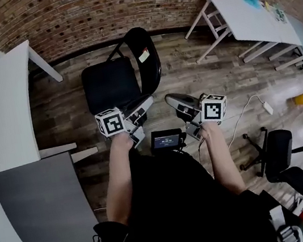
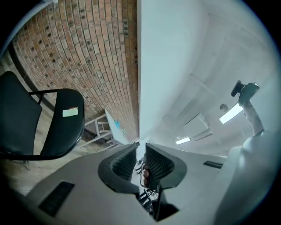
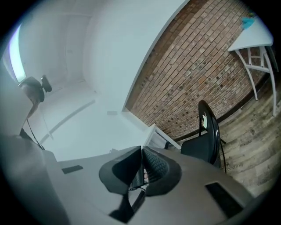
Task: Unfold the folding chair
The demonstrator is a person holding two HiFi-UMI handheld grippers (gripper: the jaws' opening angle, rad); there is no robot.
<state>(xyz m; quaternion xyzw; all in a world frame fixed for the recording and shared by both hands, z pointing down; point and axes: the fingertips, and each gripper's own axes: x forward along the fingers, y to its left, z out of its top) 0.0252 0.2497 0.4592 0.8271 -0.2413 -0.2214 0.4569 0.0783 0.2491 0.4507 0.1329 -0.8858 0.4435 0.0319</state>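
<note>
Padding in matte black covers the square seat of the folding chair (image 1: 110,84), which stands opened out on the plank floor (image 1: 219,77) in the upper middle of the head view. Its rounded, glossy backrest (image 1: 153,68) bears a pale sticker (image 1: 143,56), and the frame is thin dark tube. Behind it runs a rough brick wall (image 1: 121,7). Your left gripper (image 1: 147,103) holds its ribbed fingers a narrow gap apart, nothing between them. Your right gripper (image 1: 172,100) has its fingers closed together, empty. Both sit just below the chair.
</note>
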